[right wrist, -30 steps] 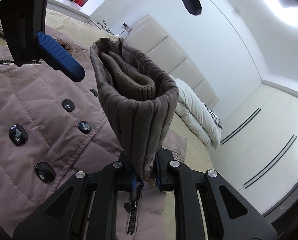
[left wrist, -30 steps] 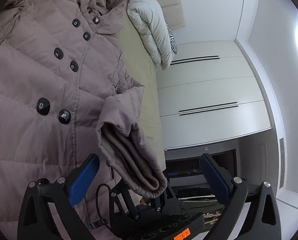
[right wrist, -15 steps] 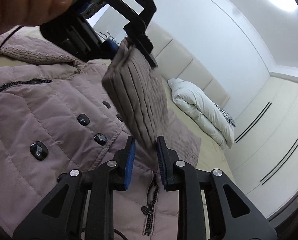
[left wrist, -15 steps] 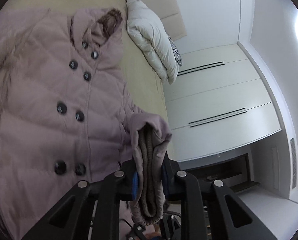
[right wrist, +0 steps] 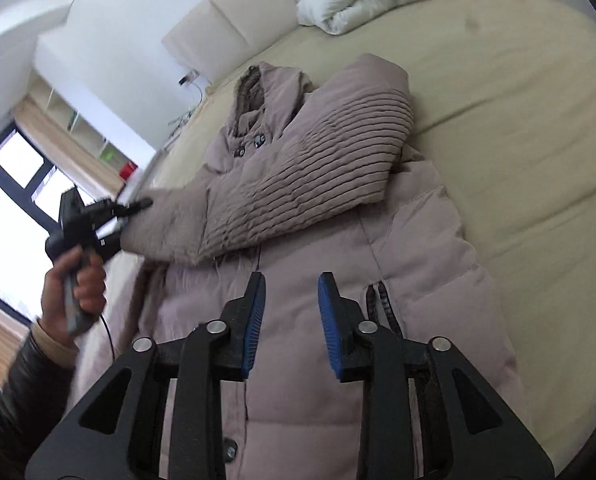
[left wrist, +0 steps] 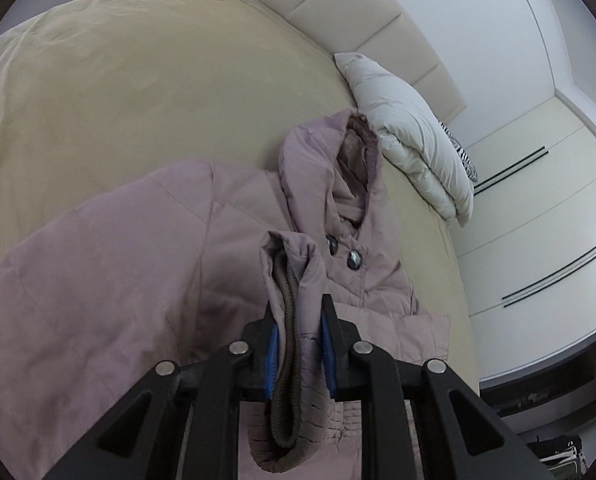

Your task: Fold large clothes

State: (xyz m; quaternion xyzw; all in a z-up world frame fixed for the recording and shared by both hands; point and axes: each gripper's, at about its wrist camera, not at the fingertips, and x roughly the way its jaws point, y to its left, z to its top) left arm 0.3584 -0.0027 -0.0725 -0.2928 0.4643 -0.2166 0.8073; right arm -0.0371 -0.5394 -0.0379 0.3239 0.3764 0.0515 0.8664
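A mauve quilted coat (right wrist: 410, 264) lies buttons-up on a beige bed (right wrist: 518, 120), hood (left wrist: 338, 160) toward the headboard. My left gripper (left wrist: 298, 344) is shut on the sleeve cuff (left wrist: 287, 320), its brown knit lining showing between the blue pads. In the right wrist view the same gripper (right wrist: 135, 216), held by a hand (right wrist: 77, 280), draws the ribbed sleeve (right wrist: 298, 184) across the coat's chest. My right gripper (right wrist: 289, 312) hovers over the coat's lower front, its jaws opening with nothing between them.
A folded white duvet (left wrist: 410, 136) rests by the padded headboard (left wrist: 358, 24). White wardrobe doors (left wrist: 538, 240) stand past the bed's right side. In the right wrist view a window (right wrist: 13, 184) and shelves sit at the far left. Bare bed sheet (left wrist: 117, 80) lies left of the coat.
The right gripper let go of the cuff, rolled and pulled back over the coat's body. The left gripper closed on the cuff and carried it across the coat toward the far side.
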